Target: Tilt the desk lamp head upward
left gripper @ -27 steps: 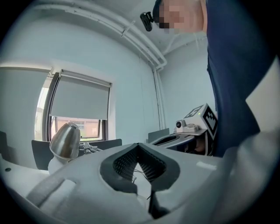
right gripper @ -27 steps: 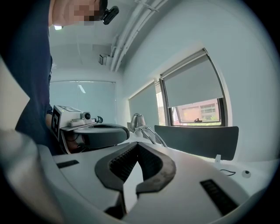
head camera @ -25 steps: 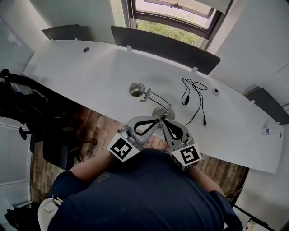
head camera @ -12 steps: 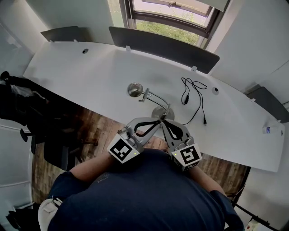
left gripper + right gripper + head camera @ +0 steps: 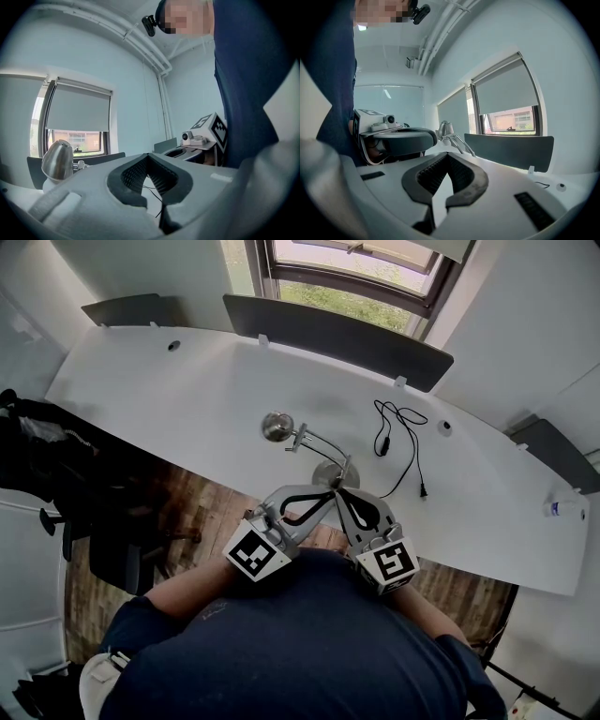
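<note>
A small metal desk lamp stands near the front edge of the white desk [image 5: 187, 390]. Its round base [image 5: 330, 473] sits just beyond my grippers, and a thin curved arm runs left to the silver head [image 5: 277, 426]. The head also shows in the left gripper view [image 5: 57, 160] and the right gripper view [image 5: 444, 128]. My left gripper [image 5: 330, 492] and right gripper [image 5: 338, 493] are held side by side at the desk's front edge, tips nearly touching, close to the base. Both are shut with nothing between their jaws.
A black cable [image 5: 398, 442] lies on the desk right of the lamp. A dark screen panel [image 5: 337, 329] runs along the desk's far edge under the window. A black chair [image 5: 56, 465] stands at the left. A small bottle [image 5: 562, 512] sits at the far right.
The view has shifted slightly, so the lamp appears a little further left and up. Both grippers hold the same place and stay shut.
</note>
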`<state>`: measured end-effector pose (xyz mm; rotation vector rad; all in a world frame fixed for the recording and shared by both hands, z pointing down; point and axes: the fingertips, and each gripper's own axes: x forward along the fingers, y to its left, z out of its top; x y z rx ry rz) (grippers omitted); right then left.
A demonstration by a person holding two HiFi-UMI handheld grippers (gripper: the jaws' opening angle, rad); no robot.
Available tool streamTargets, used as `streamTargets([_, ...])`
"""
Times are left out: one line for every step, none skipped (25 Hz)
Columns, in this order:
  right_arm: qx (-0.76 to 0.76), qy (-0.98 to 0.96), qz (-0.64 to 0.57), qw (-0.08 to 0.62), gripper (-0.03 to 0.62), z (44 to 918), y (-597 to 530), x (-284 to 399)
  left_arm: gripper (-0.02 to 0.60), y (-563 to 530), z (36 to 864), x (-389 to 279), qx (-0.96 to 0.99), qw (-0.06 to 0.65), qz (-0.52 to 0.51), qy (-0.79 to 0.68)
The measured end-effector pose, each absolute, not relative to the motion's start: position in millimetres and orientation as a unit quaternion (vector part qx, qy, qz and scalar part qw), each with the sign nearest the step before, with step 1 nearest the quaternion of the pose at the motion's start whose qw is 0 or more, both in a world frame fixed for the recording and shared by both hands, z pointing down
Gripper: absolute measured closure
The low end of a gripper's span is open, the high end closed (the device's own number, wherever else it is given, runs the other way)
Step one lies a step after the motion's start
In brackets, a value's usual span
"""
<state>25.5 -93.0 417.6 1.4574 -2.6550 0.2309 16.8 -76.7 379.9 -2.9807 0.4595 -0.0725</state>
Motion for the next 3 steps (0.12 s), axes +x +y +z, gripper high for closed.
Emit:
streamTargets([0.478,-0.873,0.077,0.050,0.583,418.5,-93.0,25.5,0.575,-76.9,379.8,17.2,-0.986,0.061,-0.022,0.152])
streamTargets([0.478,-0.874,0.078,0.049,0.583,419.5,-93.1,25.5,0.575,-77.2,379.5,17.5,-0.986,0.060,-0.020,0.153])
streamTargets([0.477,-0.874,0.080,0.047,0.583,420.5,-93.3,25.7,0.575,-77.7,379.1,17.8,-0.986,0.059,-0.017,0.153])
